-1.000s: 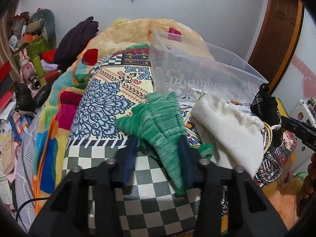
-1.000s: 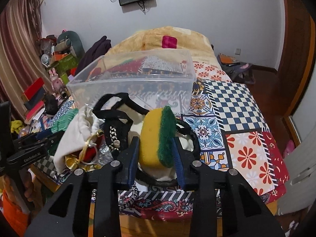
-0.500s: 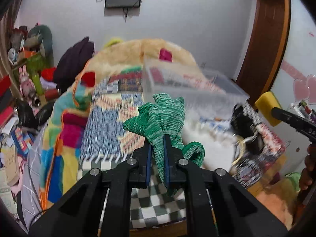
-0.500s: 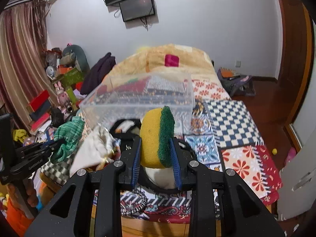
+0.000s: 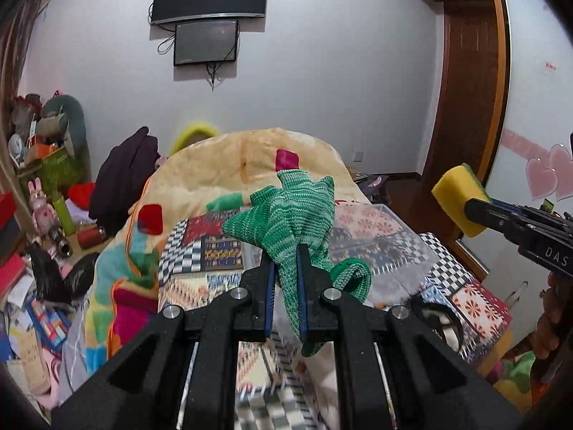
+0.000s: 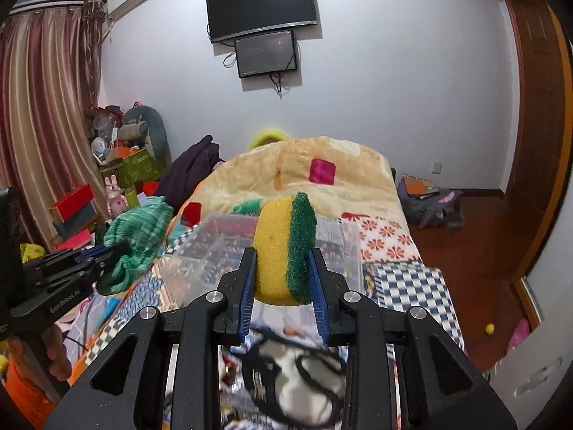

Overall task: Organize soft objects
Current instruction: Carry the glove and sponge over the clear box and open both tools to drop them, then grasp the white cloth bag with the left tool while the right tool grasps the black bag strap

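Your left gripper (image 5: pixel 285 279) has its 2 fingers pinched tight on the green knit glove (image 5: pixel 290 215), held up in the air above the bed (image 5: pixel 476 297). Your right gripper (image 6: pixel 284 283) clamps the yellow-and-green sponge (image 6: pixel 286 247) upright, raised over the clear plastic bin (image 6: pixel 200 258) on the patchwork quilt.

Green knit glove (image 5: pixel 286 222) pinched upright, cuff drooping; yellow-green sponge (image 6: pixel 286 247) clamped on edge
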Demonstrator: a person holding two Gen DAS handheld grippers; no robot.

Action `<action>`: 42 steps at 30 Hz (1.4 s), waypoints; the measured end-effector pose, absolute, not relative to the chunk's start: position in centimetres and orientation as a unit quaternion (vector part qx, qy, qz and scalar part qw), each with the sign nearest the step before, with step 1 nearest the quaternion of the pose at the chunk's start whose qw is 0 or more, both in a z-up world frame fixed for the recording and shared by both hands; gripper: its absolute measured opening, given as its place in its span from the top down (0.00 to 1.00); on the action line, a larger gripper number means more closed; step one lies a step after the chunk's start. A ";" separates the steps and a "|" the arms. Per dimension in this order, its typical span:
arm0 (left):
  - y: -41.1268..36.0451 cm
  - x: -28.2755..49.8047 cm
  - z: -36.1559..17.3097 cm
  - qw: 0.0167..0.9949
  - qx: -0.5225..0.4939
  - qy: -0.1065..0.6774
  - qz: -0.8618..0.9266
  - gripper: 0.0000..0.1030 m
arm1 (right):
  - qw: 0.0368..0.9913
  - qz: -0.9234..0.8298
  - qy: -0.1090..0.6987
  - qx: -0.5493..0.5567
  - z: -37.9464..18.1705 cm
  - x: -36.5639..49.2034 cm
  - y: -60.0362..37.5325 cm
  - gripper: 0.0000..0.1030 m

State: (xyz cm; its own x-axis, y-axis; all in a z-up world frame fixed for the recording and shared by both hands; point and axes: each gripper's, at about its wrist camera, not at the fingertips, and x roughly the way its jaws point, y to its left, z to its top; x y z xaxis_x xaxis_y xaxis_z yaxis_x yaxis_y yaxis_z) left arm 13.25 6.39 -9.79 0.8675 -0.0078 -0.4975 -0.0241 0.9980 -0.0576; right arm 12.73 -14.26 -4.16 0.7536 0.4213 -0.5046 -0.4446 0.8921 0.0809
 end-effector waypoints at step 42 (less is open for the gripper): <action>4.7 19.2 -11.4 0.948 -0.017 0.318 -0.010 0.33 | 0.916 0.211 0.338 -0.049 -7.3 17.8 -12.9 0.30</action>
